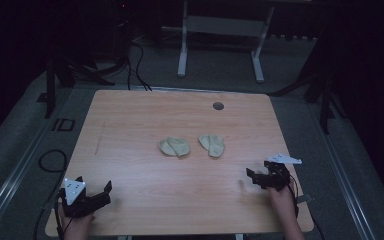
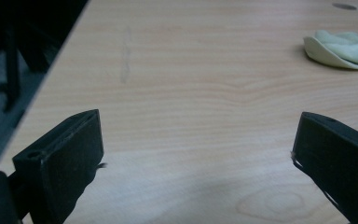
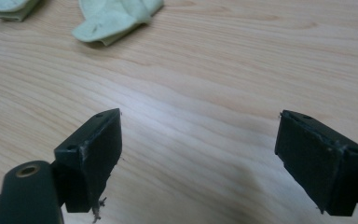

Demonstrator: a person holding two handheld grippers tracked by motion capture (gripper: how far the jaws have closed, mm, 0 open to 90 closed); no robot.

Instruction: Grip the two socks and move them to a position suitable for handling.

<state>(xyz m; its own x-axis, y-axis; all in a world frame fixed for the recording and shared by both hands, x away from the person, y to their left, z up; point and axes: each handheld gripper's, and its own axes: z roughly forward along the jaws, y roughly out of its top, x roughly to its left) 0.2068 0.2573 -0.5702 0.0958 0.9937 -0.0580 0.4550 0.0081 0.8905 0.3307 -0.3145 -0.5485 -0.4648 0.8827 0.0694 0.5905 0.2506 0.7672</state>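
Two pale, crumpled cloth pieces lie side by side near the middle of the wooden table point(image 1: 130, 120): a left cloth point(image 1: 174, 146) and a right cloth point(image 1: 212, 144). My left gripper point(image 1: 94, 186) rests at the near left corner, open and empty, well short of them. My right gripper point(image 1: 257, 175) sits near the front right edge, open too, nothing between its jaws. In the left gripper view the left cloth point(image 2: 342, 49) lies far off at the upper right. In the right gripper view the right cloth point(image 3: 114, 18) lies ahead at the top, with the left cloth point(image 3: 9, 8) at the corner.
A small round grommet hole point(image 1: 218, 106) sits near the table's far edge. Beyond the table stand a white frame's legs point(image 1: 182, 55) and dark stands, with cables on the grey floor. The room around is dim.
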